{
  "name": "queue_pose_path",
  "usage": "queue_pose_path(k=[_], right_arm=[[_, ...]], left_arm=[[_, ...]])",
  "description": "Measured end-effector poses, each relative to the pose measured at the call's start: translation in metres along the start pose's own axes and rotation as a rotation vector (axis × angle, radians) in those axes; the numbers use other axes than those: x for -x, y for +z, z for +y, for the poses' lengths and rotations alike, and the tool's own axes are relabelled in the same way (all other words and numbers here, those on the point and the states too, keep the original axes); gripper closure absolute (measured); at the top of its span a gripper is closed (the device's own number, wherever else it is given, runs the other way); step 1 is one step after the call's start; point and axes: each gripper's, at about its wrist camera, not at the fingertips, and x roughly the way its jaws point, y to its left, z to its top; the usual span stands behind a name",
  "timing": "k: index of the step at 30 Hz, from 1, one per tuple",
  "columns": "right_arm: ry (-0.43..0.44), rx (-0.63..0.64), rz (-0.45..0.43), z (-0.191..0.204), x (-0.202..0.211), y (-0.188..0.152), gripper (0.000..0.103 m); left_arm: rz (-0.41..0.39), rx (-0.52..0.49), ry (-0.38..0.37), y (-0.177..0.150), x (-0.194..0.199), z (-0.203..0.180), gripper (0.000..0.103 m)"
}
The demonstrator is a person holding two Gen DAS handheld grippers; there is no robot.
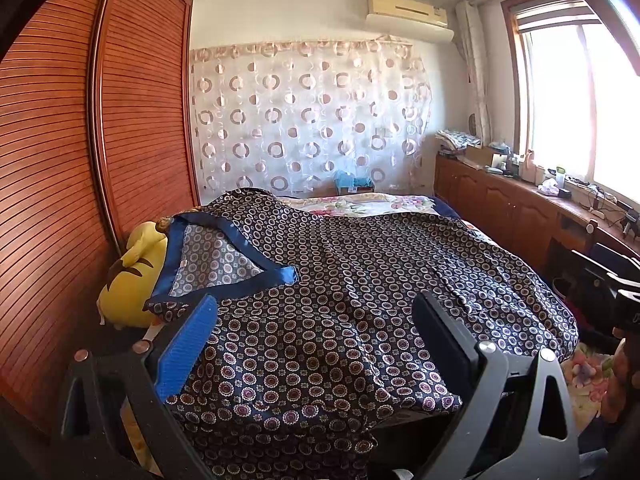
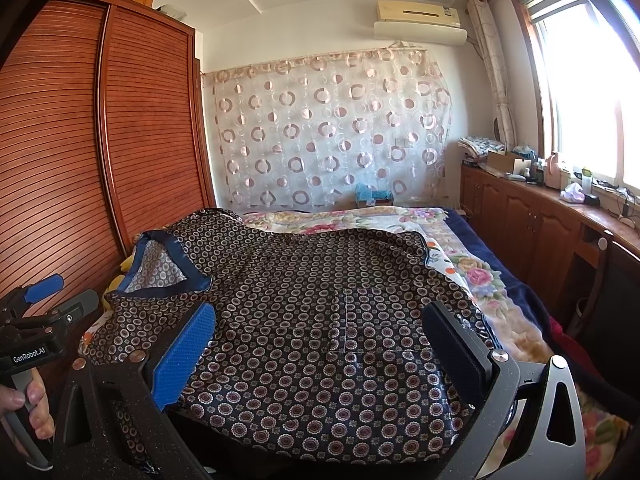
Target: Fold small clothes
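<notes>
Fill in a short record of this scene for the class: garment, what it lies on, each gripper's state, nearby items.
garment: dark navy circle-patterned satin top with blue collar trim, spread flat
surface: floral-print bedspread on bed
left gripper: open, over garment's near edge
right gripper: open, over garment's near edge
nearby: yellow plush toy beside collar; slatted wooden wardrobe

navy circle-print shirt (image 1: 340,280), floral bedspread (image 2: 452,248)

Dark circle-print garment (image 2: 320,312) lies spread over the floral bedspread (image 2: 460,256), blue-trimmed neckline toward the wooden wardrobe (image 2: 100,140). Right gripper (image 2: 316,344) sits low over the near hem, jaws wide apart. Left gripper (image 2: 44,300) shows at the left edge, a hand (image 2: 28,408) on its handle.
</notes>
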Motion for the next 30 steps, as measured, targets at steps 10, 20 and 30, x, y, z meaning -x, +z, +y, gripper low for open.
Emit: queue_pose_path(k=[10, 20, 30], right_arm=[[0.003, -0.003, 0.000, -0.001, 0.000, 0.000, 0.000], [0.026, -0.005, 0.011, 0.000, -0.006, -0.001, 0.000], [0.136, 0.029, 0.058, 0.016, -0.037, -0.008, 0.000]], left_arm=[[-0.002, -0.001, 0.000, 0.000, 0.000, -0.001, 0.005], [-0.002, 0.005, -0.001, -0.003, 0.002, 0.004, 0.005], [0.099, 0.002, 0.114, -0.052, -0.015, 0.065, 0.005]])
